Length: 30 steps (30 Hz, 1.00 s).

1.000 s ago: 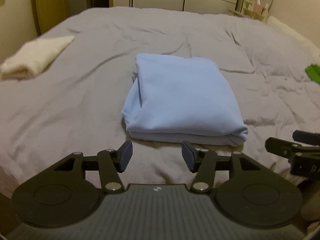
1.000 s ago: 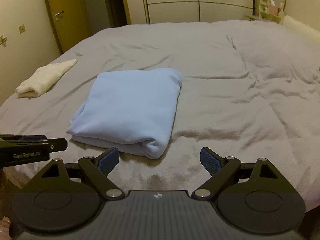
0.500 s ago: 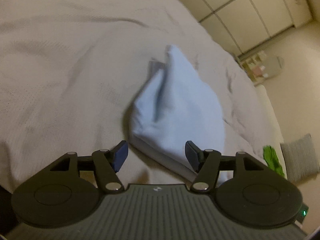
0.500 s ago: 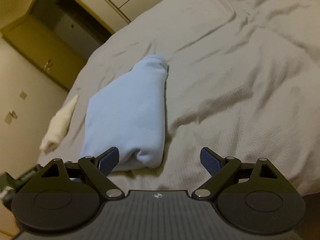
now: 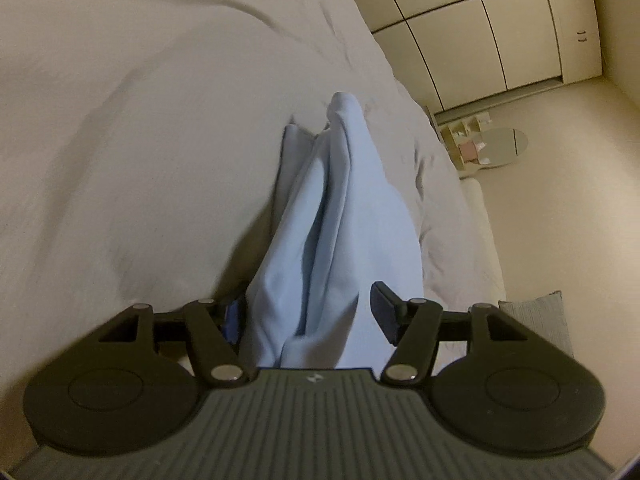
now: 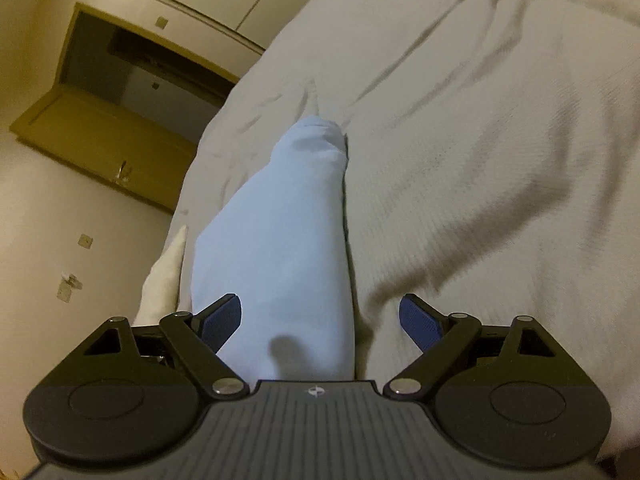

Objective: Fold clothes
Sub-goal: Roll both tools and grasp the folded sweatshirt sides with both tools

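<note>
From the left wrist, one left gripper (image 5: 308, 314) is tilting steeply over the bed (image 5: 120, 140) with its two fingers spread wide, the near edge of one folded light-blue garment (image 5: 340, 220) lying between them ungripped, while wardrobe doors (image 5: 500, 20) and one small shelf (image 5: 472, 144) are showing beyond. From the right wrist, one right gripper (image 6: 320, 318) is leaning the opposite way, fingers likewise spread, the same garment (image 6: 280, 240) filling the left half of the gap, with one cream towel (image 6: 164, 276) and one doorway (image 6: 132, 80) lying behind.
</note>
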Available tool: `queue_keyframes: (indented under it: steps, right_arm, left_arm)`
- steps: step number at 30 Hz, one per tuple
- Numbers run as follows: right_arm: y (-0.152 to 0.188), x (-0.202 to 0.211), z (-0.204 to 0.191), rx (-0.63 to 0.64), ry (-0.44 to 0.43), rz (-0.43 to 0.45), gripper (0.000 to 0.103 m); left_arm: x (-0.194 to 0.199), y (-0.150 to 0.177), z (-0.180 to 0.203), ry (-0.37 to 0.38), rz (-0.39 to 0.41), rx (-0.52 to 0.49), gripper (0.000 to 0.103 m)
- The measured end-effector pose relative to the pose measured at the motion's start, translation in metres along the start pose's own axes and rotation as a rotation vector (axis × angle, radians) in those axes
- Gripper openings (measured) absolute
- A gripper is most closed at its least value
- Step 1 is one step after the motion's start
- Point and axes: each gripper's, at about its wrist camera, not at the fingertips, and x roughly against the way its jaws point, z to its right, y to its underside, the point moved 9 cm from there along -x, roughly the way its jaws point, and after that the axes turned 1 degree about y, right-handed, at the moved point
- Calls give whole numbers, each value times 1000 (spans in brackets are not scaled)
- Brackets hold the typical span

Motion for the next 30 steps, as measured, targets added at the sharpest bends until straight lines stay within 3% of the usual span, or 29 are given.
queue_keyframes:
  steps: [3,8,11,14,19,24,30]
  right_arm:
    - [-8,-16,0,-29,-34,-19,79]
    - [-22,-42,0,-76,-92,-50,77]
    - [-30,-57,0,-105,-126,-69,68]
    - [-33,-77,-3,-85,-140,-107,58]
    - [-35,-96,1,-85,-164,-163,35]
    - [-40,-94,-4,-143,-116,-188,28]
    - [-61,-76,-60,-169,-84,-235,24]
  left_arm:
    - [-13,-10,3,16,-23,-5,58]
    - [-38,-25,7,28,-87,-23,58]
    - [-53,-28,9,47,-135,-36,58]
    - [-67,-31,8,47,-182,-59,45]
    - [-74,-29,6,58,-229,-79,31]
    - [-77,-32,23,7,-240,-76,22]
    - [-44,-58,69,-50,-191,3,21]
